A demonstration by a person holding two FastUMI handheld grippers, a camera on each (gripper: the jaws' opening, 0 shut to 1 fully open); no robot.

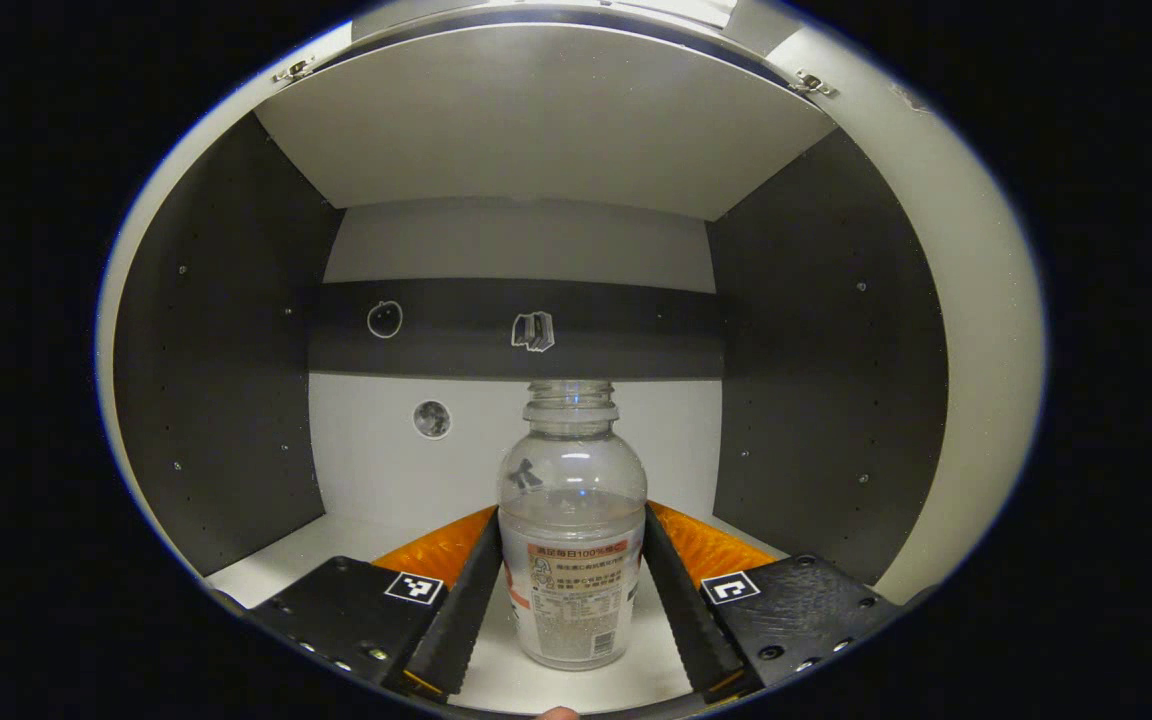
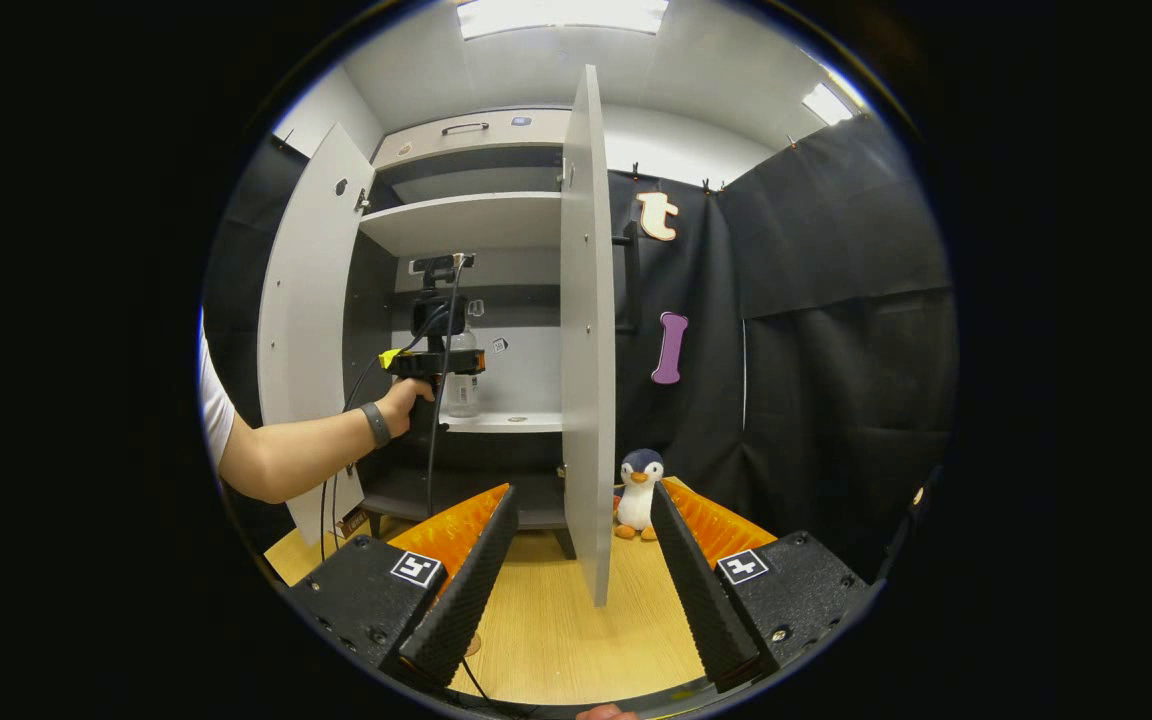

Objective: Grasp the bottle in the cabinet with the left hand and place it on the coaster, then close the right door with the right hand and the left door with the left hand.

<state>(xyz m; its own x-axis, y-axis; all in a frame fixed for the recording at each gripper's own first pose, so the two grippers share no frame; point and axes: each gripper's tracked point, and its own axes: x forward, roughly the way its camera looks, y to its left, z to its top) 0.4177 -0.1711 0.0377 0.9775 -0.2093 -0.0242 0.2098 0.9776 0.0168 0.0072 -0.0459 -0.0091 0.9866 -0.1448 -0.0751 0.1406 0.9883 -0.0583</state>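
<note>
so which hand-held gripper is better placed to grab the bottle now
Left: its fingers already flank the clear bottle on the cabinet shelf. The right hand-held gripper hangs outside, by the right door.

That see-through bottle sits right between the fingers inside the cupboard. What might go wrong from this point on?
1. The clear plastic bottle with a printed label has no cap and holds liquid; tilting it on the way out could spill.
2. The left gripper straddles the bottle closely; closing off-centre might tip it on the white shelf.
3. The open white right door stands edge-on near the cupboard's front; the withdrawing bottle or gripper could knock it.
</note>
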